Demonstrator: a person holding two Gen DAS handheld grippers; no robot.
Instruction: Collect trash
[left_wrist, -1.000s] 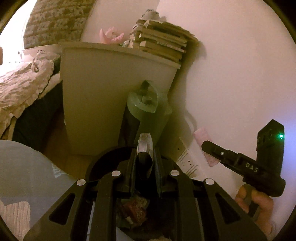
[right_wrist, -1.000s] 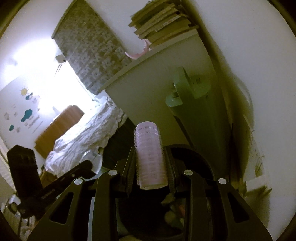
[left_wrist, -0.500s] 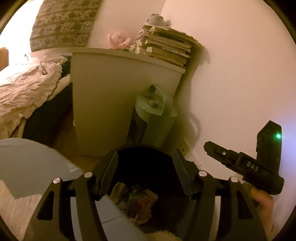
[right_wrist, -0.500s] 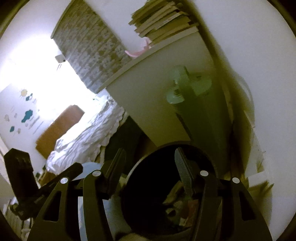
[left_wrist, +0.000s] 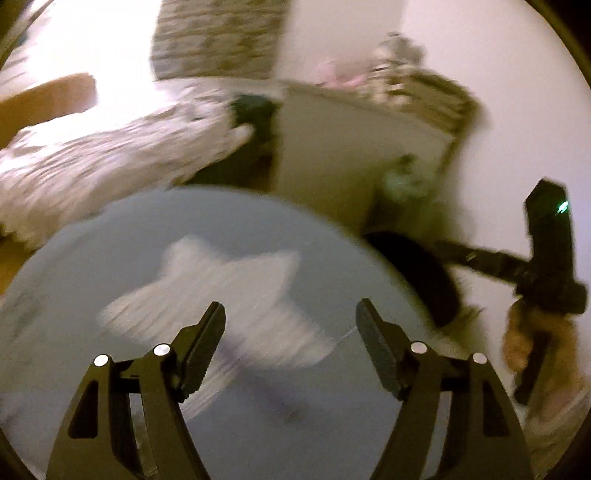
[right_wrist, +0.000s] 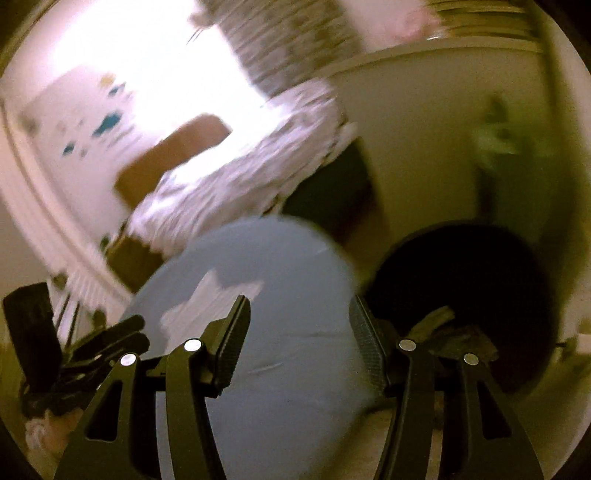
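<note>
both grippers empty, next piece of trash not in sight

your left gripper (left_wrist: 290, 332) has nothing between its fingers, and they are opening more at this moment. your right gripper (right_wrist: 297, 334) also stands with fingers apart and holds nothing. both point down over the round pale blue cushion with a white star (left_wrist: 221, 295).

the round black trash bin (right_wrist: 461, 280) stands just beside this cushion, on its right side in the right wrist view. some crumpled trash (right_wrist: 447, 332) lies inside it, close to the right finger of the right gripper. i judge that you are now between two pieces.

both pictures are blurred, so i cannot tell where the next loose piece lies. slow the hands first and let the view become sharp. then choose one piece, keep the fingers wide, and bring them around it, not on top. keep the bin near for a short way back.
</note>
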